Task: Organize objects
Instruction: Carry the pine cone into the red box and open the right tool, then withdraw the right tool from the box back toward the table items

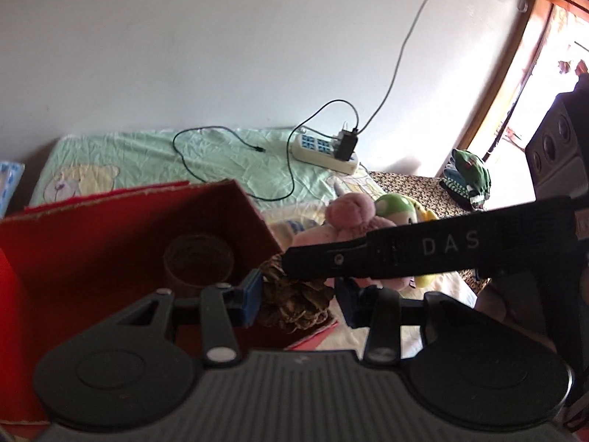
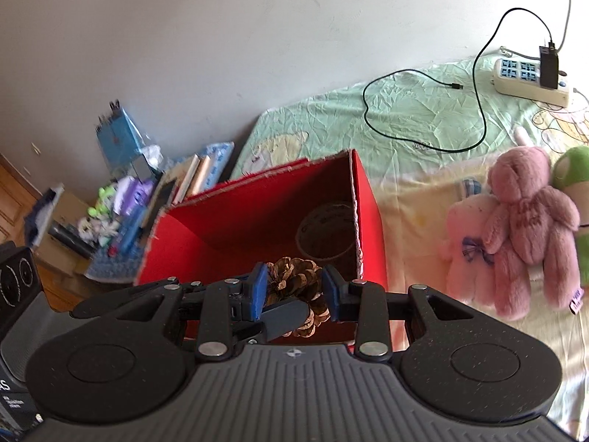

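A brown pine cone (image 1: 294,296) (image 2: 296,287) is held over the near edge of an open red box (image 1: 121,228) (image 2: 257,202) on the bed. My left gripper (image 1: 300,296) has its blue pads on both sides of the cone. My right gripper (image 2: 294,289) also closes on the cone; its black finger crosses the left wrist view. A round woven basket (image 1: 198,261) (image 2: 325,232) lies inside the box. A pink teddy (image 2: 530,221) (image 1: 349,217), a pale pink plush (image 2: 471,243) and a green plush (image 2: 574,173) (image 1: 397,206) lie right of the box.
A white power strip (image 1: 324,153) (image 2: 530,81) with a black charger and black cable (image 2: 423,118) lies on the green sheet by the wall. Books and clutter (image 2: 121,199) stand left of the bed. Folded clothes (image 1: 469,180) sit near the bright doorway.
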`<state>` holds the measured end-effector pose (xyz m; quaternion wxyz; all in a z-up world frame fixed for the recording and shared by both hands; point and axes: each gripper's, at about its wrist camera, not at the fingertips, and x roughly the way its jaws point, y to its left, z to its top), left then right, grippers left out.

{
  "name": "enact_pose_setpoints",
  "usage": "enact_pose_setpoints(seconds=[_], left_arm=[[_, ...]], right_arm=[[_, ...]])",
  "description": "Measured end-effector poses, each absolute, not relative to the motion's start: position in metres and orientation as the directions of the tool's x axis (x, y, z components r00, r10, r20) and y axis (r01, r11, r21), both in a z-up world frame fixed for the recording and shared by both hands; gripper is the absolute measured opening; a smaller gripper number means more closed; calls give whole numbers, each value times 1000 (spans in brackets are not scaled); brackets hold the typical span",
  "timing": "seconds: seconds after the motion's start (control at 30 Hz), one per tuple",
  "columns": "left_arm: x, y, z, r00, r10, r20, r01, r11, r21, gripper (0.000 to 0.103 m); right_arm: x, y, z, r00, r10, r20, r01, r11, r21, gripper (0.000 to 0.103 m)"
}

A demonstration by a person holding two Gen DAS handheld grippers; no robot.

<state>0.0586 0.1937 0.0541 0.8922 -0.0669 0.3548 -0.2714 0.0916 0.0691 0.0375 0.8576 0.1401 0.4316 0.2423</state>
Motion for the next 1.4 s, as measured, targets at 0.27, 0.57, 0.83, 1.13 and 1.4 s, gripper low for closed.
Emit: enact_pose_setpoints(seconds=[0.27,0.57,0.83,1.13,1.4], left_arm=[[71,198,22,583,-516,-628,386,856,-344,42],[84,196,-3,535,-524,-662,370,850,-374,42],[88,195,-12,502,-540,-675,372,840,-395,42],[90,196,-13,498,-542,-677,370,839,-399,43],[91,198,-15,501,-530,-684,348,847,-402,50]], right_arm=[[100,85,16,505,484,-715,-319,874,367,35],[99,95,7,525,433,-733,-335,897,289,37],[96,95,6,543,426,-724,-325,901,286,37],[93,96,5,557,428,-711,-325,901,287,41],[92,96,4,570,432,-698,-344,898,275,42]])
